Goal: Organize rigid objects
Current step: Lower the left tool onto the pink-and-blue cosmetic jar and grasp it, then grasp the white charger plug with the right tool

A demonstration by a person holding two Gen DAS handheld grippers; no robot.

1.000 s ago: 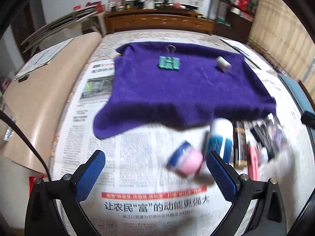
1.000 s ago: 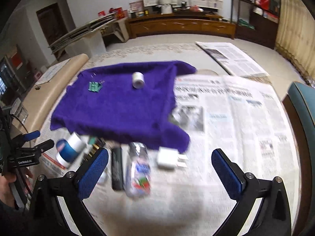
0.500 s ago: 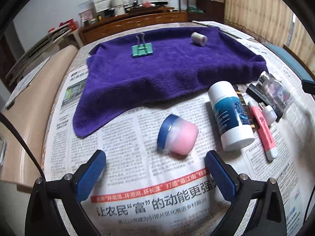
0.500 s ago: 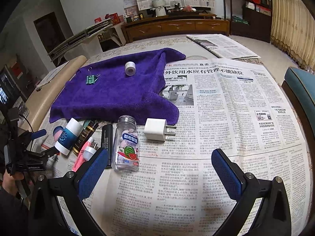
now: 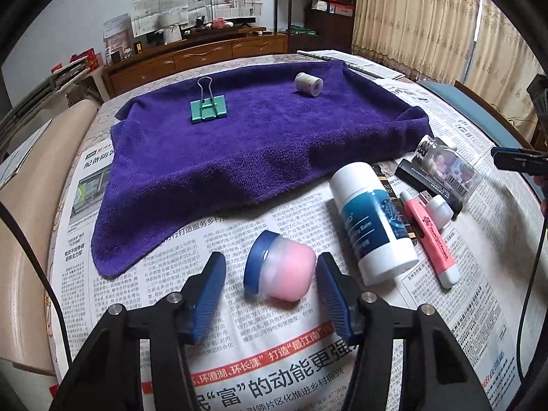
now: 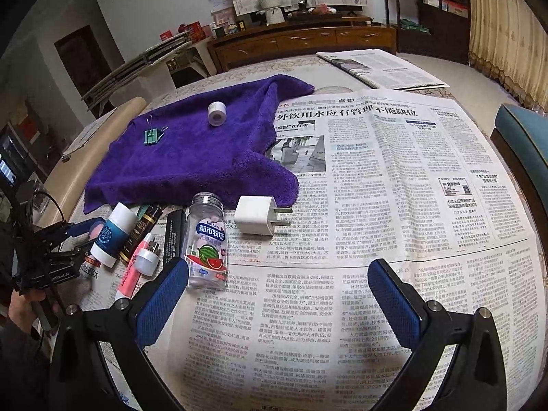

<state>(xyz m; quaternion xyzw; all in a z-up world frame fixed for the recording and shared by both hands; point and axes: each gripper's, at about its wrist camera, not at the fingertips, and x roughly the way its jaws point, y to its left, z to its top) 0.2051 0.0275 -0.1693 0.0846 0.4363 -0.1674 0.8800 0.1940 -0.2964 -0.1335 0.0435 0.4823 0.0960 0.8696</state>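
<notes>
Purple towel (image 5: 260, 137) holds only 2 items, binder clip (image 5: 208, 109) & tape roll (image 5: 309, 84); approx. 7 remain on newspaper, incl. pink jar (image 5: 281, 270) between closing, not-yet-touching left hand-held gripper (image 5: 270, 281) jaws; right hand-held gripper (image 6: 277, 291) spread, empty.

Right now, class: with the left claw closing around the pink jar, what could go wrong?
1. The pink jar lies on its side between the left claw, whose jaws have just been closing, not yet pressing; it could roll away.
2. The white bottle lies close beside; the right finger might nudge it.
</notes>
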